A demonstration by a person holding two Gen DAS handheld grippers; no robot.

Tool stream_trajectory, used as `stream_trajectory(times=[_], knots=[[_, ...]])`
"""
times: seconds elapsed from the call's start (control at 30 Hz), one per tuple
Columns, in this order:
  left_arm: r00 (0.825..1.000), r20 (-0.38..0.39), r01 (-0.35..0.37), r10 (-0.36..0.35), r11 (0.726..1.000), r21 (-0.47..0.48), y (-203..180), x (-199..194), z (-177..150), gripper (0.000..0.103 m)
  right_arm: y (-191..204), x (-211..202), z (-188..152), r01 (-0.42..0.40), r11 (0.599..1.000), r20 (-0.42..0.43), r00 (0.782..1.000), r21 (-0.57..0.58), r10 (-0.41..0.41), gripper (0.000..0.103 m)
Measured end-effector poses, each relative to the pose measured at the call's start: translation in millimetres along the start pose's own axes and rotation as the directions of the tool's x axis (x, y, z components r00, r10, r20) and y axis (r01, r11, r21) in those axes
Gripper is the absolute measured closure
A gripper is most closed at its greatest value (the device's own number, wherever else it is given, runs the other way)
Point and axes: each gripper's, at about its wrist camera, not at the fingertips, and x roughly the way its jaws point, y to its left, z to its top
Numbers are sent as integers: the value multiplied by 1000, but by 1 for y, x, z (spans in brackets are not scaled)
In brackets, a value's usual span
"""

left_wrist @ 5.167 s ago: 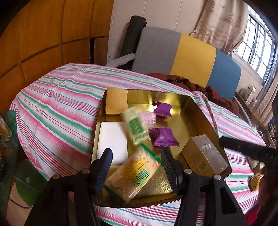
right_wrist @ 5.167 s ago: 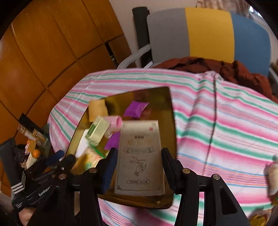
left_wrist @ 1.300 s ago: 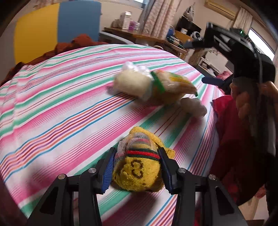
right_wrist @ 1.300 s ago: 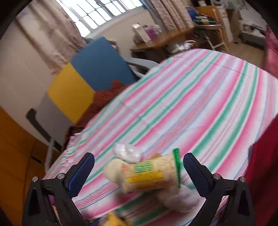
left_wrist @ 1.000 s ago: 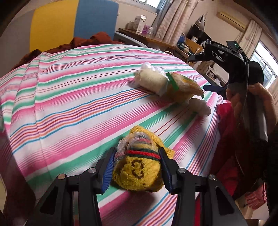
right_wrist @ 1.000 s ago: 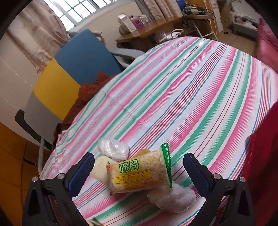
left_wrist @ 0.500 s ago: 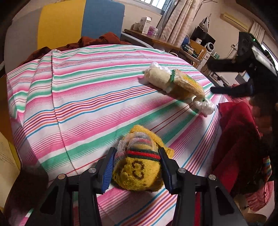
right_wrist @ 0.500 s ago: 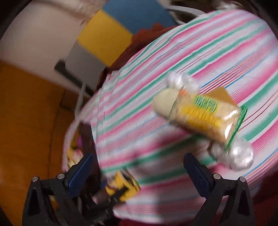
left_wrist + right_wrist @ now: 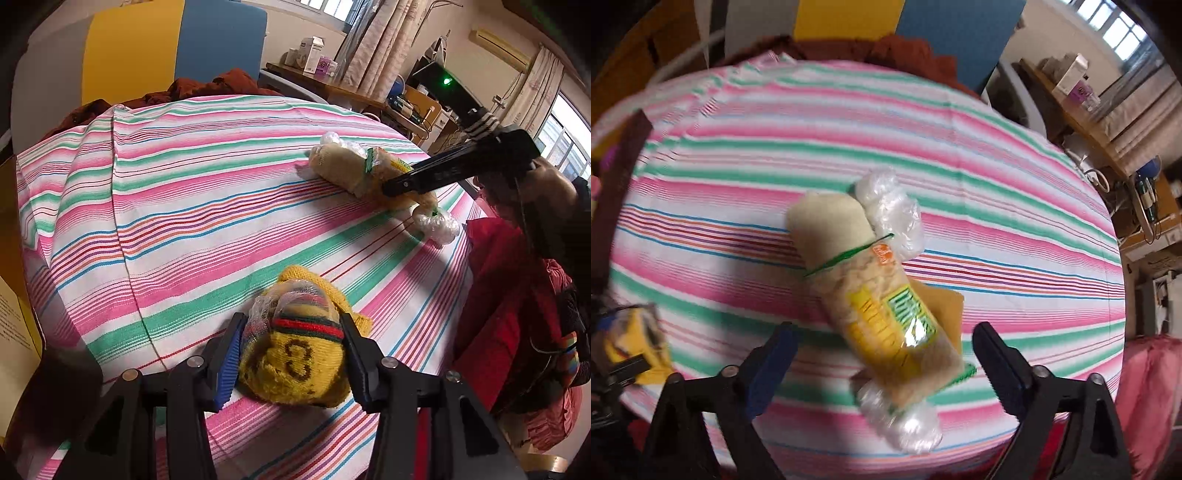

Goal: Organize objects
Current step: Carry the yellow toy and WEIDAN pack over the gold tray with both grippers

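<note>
My left gripper (image 9: 290,349) is shut on a yellow knitted item (image 9: 295,354) with a red-green band, wrapped in clear plastic, resting on the striped tablecloth (image 9: 184,206). It also shows at the left edge of the right wrist view (image 9: 631,343). My right gripper (image 9: 886,354) is open, its fingers on either side of a yellow-green snack pack (image 9: 886,306). That pack lies on a pile with a beige roll (image 9: 827,225), clear plastic bundles (image 9: 886,206) and a tan pad (image 9: 945,306). In the left wrist view the right gripper (image 9: 424,181) hangs over that pile (image 9: 354,170).
The gold tray's edge (image 9: 11,295) shows at the far left. A grey, yellow and blue chair (image 9: 140,48) with brown cloth stands behind the table. The person's red clothing (image 9: 509,295) is at the table's right edge. A desk with clutter (image 9: 332,81) stands beyond.
My right gripper has swung round and come down over the snack pack pile, still open. My left gripper stays shut on the yellow knitted item, and its view has turned slightly towards the tray.
</note>
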Motion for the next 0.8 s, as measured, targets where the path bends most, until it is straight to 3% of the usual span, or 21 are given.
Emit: stream_trajectory(times=[0.03,0.07,0.17,0.5,0.7,0.8], knots=[[1000,2,-1,1,1000,0,0,0,0,52,-3,5,0,-7,1000,-10,1000,8,7,25],[1000,3,-2,2,1000,1,0,0,0,52,-5,8,1,-7,1000,-14,1000,18,7,42],[1000,8,-10,10,1000,12,-2,0,0,52,-9,4,-4,-28,999,2,1000,24,28,55],[997,72,-39,35,997,60,-16,-26,2,59,-14,-32,-24,-151,974,151,981,168,126,56],[982,172,-77,73,997,15,-9,-70,5,59,13,-63,-22,-319,931,261,927,180,268,56],[971,220,-92,98,995,-34,2,-94,6,59,43,-75,-13,-398,907,299,890,141,344,56]])
